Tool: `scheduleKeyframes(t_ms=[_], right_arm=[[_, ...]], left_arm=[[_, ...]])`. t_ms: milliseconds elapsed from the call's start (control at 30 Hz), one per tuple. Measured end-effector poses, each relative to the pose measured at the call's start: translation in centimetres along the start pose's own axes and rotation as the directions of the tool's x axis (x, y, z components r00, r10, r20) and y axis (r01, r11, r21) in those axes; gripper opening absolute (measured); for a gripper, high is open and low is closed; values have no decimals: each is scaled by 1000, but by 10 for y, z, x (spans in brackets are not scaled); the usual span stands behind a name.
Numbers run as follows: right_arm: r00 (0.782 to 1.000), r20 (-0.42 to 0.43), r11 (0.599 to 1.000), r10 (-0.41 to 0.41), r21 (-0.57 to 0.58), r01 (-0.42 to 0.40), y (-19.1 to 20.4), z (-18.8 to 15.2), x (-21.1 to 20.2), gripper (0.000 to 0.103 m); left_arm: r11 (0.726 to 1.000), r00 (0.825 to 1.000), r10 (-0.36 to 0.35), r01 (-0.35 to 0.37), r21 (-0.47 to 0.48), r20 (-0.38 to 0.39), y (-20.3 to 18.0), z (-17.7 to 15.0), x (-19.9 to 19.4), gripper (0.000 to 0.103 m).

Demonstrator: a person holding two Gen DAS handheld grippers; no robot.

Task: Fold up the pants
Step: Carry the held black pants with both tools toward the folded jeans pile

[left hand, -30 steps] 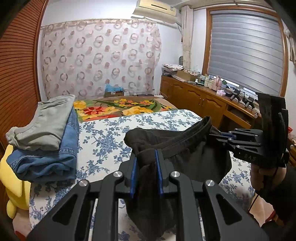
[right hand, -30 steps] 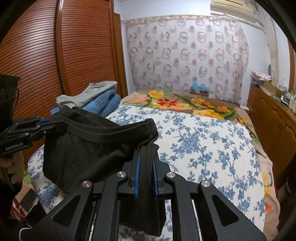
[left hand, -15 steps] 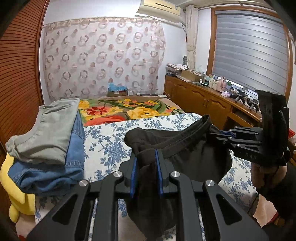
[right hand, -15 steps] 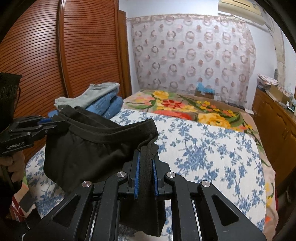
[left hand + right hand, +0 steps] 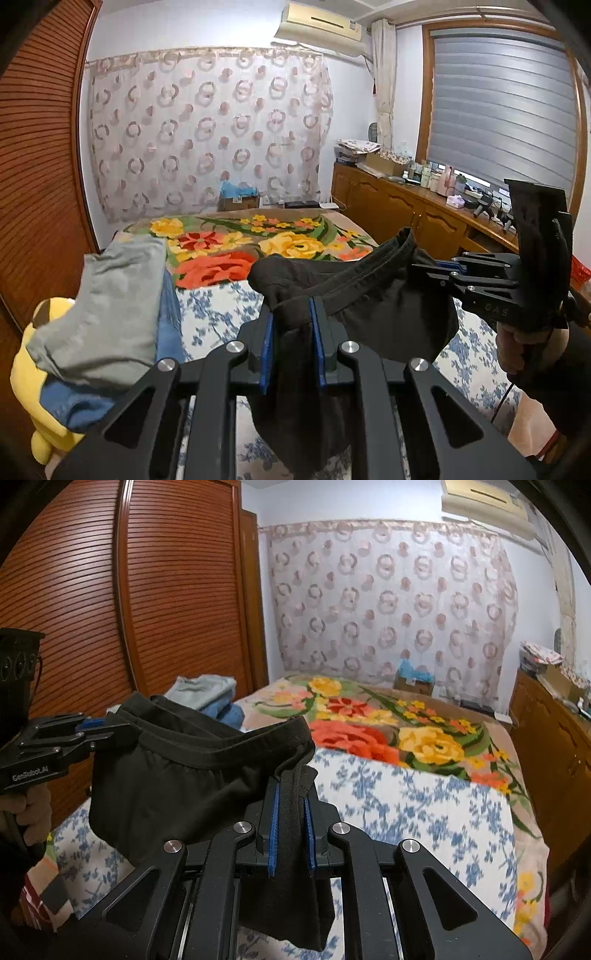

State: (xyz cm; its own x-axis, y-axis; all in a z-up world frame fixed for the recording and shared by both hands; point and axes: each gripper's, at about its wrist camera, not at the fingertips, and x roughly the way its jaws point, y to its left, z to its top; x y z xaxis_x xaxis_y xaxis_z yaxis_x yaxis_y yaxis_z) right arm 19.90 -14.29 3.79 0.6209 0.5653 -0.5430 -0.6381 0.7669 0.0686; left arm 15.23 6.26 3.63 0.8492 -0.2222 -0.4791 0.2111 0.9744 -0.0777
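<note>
A pair of black pants point(image 5: 373, 306) hangs in the air above the bed, held by its waistband at both ends. My left gripper point(image 5: 291, 325) is shut on one end of the waistband. My right gripper point(image 5: 290, 805) is shut on the other end; it also shows at the right of the left wrist view point(image 5: 436, 267). The pants point(image 5: 177, 775) sag between the two grippers, and the legs drop out of sight below. The left gripper shows at the left of the right wrist view point(image 5: 99, 727).
The bed point(image 5: 406, 801) has a blue-flowered sheet and a bright floral blanket point(image 5: 236, 243). A pile of folded grey and blue clothes point(image 5: 107, 306) lies at its left on a yellow plush toy point(image 5: 33, 387). A wooden wardrobe point(image 5: 110, 609) stands left, a sideboard point(image 5: 406, 210) right.
Both grippers have risen with the pants, so the bed sits lower in both views. The grip on the waistband is unchanged.
</note>
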Motion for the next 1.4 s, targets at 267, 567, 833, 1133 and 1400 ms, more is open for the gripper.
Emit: scheduleKeyframes(t_ms=[267, 567, 833, 1133, 1400], right_arm=[[999, 27, 999, 31, -33, -30, 3, 28, 10, 9], [995, 36, 990, 97, -108, -92, 27, 59, 40, 9], [987, 56, 975, 150, -175, -138, 51, 93, 73, 9], [981, 95, 966, 167, -217, -143, 60, 129, 94, 9], [980, 87, 952, 176, -270, -147, 69, 151, 133, 9]], left_arm=[[999, 999, 33, -33, -11, 17, 19, 10, -6, 16], [993, 994, 105, -104, -49, 28, 55, 12, -20, 16], [983, 984, 174, -171, -72, 38, 90, 28, -26, 16], [974, 973, 221, -217, -73, 60, 111, 42, -26, 16], [964, 968, 248, -242, -114, 43, 121, 30, -22, 16]])
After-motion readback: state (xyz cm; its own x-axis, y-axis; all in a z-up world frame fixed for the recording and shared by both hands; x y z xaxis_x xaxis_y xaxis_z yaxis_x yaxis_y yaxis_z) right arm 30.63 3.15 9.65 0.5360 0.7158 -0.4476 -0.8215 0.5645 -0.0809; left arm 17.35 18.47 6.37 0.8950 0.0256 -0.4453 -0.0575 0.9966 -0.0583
